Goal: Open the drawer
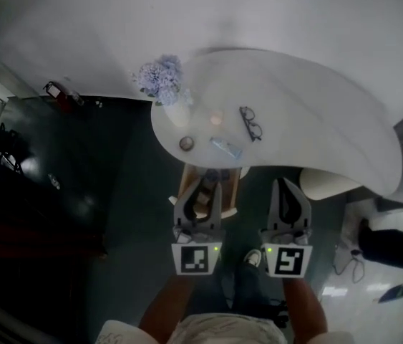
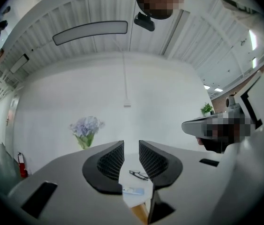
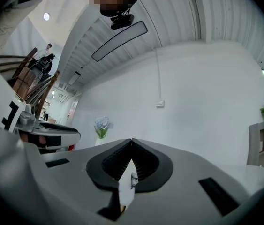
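Two claws (image 1: 202, 189) (image 1: 284, 186), one white table (image 1: 330, 120)

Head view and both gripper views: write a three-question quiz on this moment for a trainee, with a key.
1. True or false: the left tool has its jaws apart with nothing between them.
2. What stands at the left end of the white table in the head view? A. flowers B. a laptop C. a mug
3. Fill in: the jaws of the right tool are ___ (open or shut).

Key: 1 true; 2 A; 3 shut.
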Demonstrator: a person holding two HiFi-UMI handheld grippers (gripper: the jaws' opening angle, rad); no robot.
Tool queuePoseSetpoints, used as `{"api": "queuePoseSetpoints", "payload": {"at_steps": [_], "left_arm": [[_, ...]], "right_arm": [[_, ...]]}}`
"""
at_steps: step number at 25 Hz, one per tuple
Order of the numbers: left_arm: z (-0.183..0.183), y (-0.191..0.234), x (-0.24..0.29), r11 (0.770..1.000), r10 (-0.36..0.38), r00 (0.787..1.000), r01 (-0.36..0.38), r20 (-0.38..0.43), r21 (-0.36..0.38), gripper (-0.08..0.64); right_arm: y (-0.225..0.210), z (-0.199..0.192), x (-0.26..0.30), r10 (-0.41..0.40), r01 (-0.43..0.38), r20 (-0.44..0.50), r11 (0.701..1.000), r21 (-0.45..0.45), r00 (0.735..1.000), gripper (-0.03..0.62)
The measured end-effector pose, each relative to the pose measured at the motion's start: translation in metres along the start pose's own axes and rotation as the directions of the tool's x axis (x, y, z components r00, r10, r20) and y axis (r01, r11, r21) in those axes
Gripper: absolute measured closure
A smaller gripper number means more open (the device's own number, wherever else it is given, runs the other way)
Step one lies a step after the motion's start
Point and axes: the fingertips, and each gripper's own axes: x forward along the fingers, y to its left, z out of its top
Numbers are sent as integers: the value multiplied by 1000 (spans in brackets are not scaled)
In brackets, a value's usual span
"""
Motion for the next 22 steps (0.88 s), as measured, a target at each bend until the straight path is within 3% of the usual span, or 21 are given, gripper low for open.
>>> {"api": "queuePoseSetpoints", "payload": {"at_steps": [1,3,9,14,22], "left_arm": [[13,-1,4,999,14,1000,-12,26,-50,459],[35,-4,8,996,22,998,-17,65,-82,459],[83,-21,20,999,-29,992,33,122,-27,459],[98,-32,27,999,-50,991,51,127,-7,463],[116,-43,33,996,-83,982,85,172,-2,558]], "right_arm": [[-6,11,-1,-12,12,12,1000,-1,1000,588],[-16,28,-5,-33,33,22,999,1,999,588],[-41,66,-14,-91,92,44,996,-17,995,588],[-48,81,-20,-113,115,62,993,-22,992,588],[-49,94,-17,-111,115,90,992,-46,990,588]]}}
